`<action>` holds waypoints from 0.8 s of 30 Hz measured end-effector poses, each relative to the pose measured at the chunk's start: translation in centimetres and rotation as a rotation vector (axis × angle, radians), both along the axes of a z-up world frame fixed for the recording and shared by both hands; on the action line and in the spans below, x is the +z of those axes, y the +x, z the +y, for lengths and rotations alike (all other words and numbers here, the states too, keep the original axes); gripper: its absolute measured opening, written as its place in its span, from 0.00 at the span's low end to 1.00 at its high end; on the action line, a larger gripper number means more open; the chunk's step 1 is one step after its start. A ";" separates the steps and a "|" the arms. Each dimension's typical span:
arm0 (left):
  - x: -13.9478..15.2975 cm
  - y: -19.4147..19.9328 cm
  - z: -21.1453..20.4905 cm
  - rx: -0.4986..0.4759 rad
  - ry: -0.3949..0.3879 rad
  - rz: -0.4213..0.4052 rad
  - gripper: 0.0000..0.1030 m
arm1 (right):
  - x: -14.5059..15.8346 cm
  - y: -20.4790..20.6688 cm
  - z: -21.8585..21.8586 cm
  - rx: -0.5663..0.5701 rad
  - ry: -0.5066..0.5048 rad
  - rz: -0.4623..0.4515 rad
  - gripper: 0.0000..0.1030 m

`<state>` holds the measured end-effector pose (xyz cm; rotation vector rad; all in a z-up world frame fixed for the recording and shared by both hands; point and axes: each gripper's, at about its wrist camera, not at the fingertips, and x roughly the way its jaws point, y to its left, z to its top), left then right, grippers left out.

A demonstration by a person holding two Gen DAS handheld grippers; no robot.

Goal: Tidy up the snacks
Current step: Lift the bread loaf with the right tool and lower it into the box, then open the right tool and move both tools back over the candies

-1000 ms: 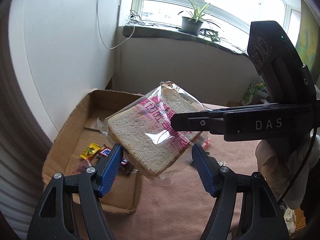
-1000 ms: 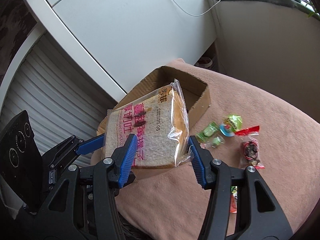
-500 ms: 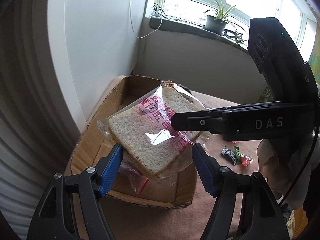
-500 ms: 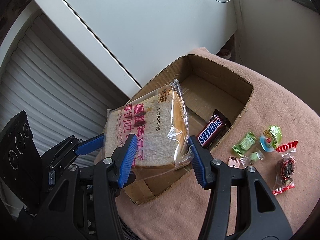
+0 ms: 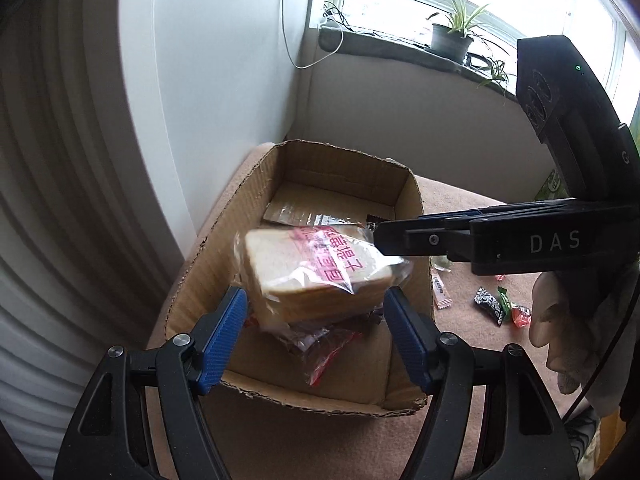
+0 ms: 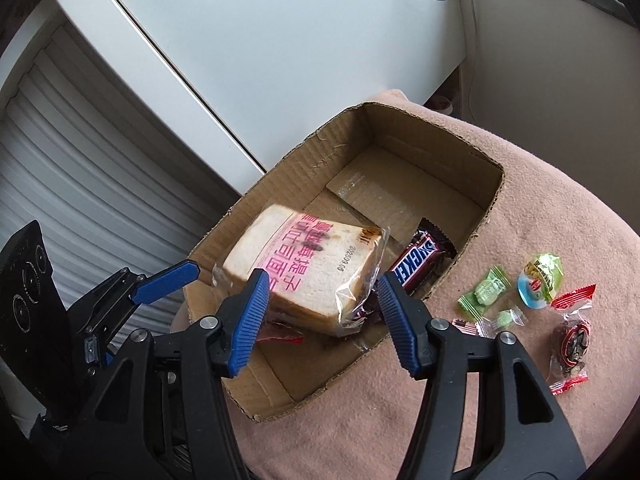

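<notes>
A bagged slice of bread with pink print (image 6: pixel 308 268) lies tilted and blurred in the open cardboard box (image 6: pixel 420 148), on top of a red-trimmed clear packet (image 5: pixel 328 356). My right gripper (image 6: pixel 322 280) hovers just above it. Its jaws are opening, and the bread sits low between them with the blue pads off it. Seen from the left wrist, the bread (image 5: pixel 316 268) is just beyond my open left gripper (image 5: pixel 314 300), which holds nothing. The right gripper's fingers (image 5: pixel 400 236) reach in from the right. A Snickers bar (image 6: pixel 420 264) lies in the box beside the bread.
Loose wrapped candies (image 6: pixel 488 288) and a jelly cup (image 6: pixel 540 280) lie on the pink blanket (image 6: pixel 540 220) right of the box. A white cabinet stands behind the box. A windowsill with a potted plant (image 5: pixel 452 36) is further back. A gloved hand (image 5: pixel 560 320) holds the right gripper.
Both grippers moved over the box and lowered. The right jaws widened, and the bread slipped out of their grip and tipped flat into the box.
</notes>
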<state>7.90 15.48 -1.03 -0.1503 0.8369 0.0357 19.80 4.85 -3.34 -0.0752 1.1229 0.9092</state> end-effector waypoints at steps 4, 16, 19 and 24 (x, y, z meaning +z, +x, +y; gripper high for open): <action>0.2 -0.3 -0.1 0.000 0.004 -0.008 0.69 | 0.6 0.1 -1.1 -0.018 0.012 -0.013 0.63; 1.7 -1.8 -2.2 -0.034 0.023 -0.052 0.69 | 2.8 -0.4 -7.0 -0.076 0.012 -0.086 0.63; 2.2 -2.0 -3.2 -0.058 0.029 -0.065 0.69 | 3.2 -0.4 -9.1 -0.103 0.010 -0.103 0.63; 2.5 -2.1 -5.2 -0.101 0.027 -0.076 0.69 | 3.5 -0.4 -12.8 -0.154 0.005 -0.117 0.63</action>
